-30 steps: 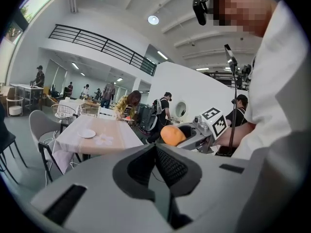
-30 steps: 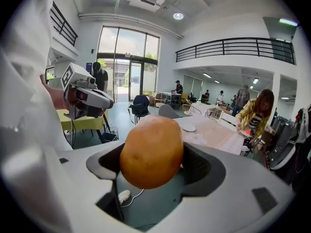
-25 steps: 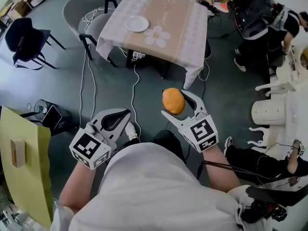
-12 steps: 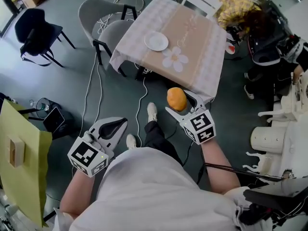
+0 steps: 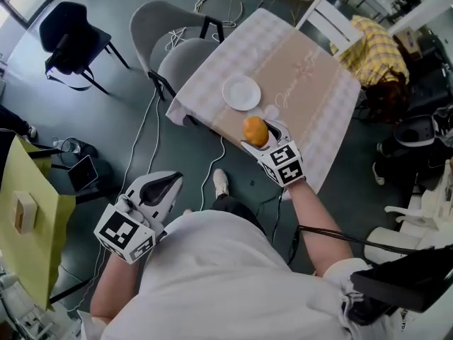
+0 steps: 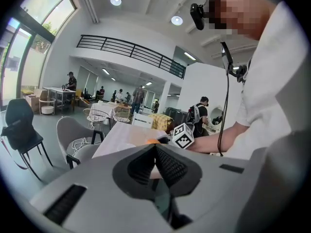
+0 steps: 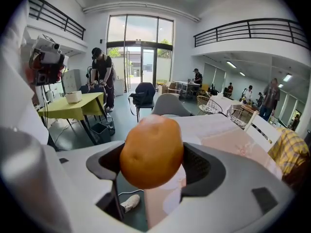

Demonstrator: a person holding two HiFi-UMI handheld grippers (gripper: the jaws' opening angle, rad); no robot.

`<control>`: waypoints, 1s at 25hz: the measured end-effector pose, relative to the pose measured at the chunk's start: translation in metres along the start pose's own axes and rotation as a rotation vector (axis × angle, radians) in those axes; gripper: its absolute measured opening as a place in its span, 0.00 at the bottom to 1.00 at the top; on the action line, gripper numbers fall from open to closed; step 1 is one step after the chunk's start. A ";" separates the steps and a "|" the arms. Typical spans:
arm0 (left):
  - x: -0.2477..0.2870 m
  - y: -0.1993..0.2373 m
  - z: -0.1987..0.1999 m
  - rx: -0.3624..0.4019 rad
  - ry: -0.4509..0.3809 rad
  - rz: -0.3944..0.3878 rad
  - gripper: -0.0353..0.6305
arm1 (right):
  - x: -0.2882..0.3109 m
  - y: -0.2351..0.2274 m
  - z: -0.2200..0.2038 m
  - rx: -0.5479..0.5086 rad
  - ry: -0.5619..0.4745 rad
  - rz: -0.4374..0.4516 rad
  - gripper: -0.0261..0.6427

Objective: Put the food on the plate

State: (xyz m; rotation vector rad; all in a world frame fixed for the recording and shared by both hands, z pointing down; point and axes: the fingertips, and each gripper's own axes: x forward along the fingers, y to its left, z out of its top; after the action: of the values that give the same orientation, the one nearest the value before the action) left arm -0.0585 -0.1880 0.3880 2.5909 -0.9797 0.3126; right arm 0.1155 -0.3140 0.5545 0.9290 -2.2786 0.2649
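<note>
An orange round bun (image 5: 255,131) (image 7: 152,152) is clamped between the jaws of my right gripper (image 5: 263,134) (image 7: 154,165). It hangs over the near edge of a table with a pale checked cloth (image 5: 311,76), just right of and below a white plate (image 5: 241,93) that lies empty there. My left gripper (image 5: 164,187) (image 6: 155,166) is held low at my left side over the floor, away from the table, jaws together with nothing between them.
Two grey chairs (image 5: 159,30) stand at the table's left side. A black chair (image 5: 71,30) is at the far left, a yellow-green table (image 5: 21,232) with a small box at the left edge. Cables (image 5: 145,140) trail on the floor. A white chair with a yellow checked cloth (image 5: 368,48) is at the table's right.
I have walked closer to the table. The right gripper carried the bun forward from over the floor to over the table's near edge beside the plate. The left gripper stayed low.
</note>
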 end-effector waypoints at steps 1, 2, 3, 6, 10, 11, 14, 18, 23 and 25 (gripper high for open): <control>0.009 0.003 0.004 -0.007 0.000 0.013 0.07 | 0.011 -0.013 -0.001 -0.003 0.003 0.006 0.60; 0.017 0.007 0.006 -0.009 0.000 0.024 0.07 | 0.022 -0.026 -0.001 -0.005 0.005 0.007 0.60; 0.024 0.011 0.009 -0.009 0.000 0.035 0.07 | 0.033 -0.038 -0.002 -0.008 0.009 0.008 0.60; 0.039 0.022 0.015 -0.016 0.006 0.084 0.07 | 0.068 -0.065 -0.006 -0.011 0.029 0.026 0.60; 0.050 0.031 0.022 -0.032 0.009 0.152 0.07 | 0.108 -0.090 -0.014 -0.025 0.068 0.058 0.60; 0.051 0.033 0.024 -0.035 0.009 0.168 0.07 | 0.117 -0.095 -0.015 -0.029 0.078 0.064 0.60; 0.052 0.040 0.025 -0.050 0.015 0.217 0.07 | 0.144 -0.109 -0.020 -0.034 0.107 0.073 0.60; 0.055 0.050 0.023 -0.072 0.027 0.261 0.07 | 0.168 -0.119 -0.025 -0.023 0.133 0.087 0.60; 0.064 0.059 0.027 -0.091 0.032 0.277 0.07 | 0.185 -0.121 -0.025 -0.046 0.148 0.111 0.60; 0.068 0.062 0.028 -0.097 0.036 0.278 0.07 | 0.189 -0.119 -0.026 -0.059 0.152 0.124 0.60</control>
State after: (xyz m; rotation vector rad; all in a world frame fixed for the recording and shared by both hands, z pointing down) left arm -0.0479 -0.2825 0.3998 2.3543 -1.3104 0.3706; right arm 0.1092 -0.4943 0.6885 0.7143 -2.1934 0.3093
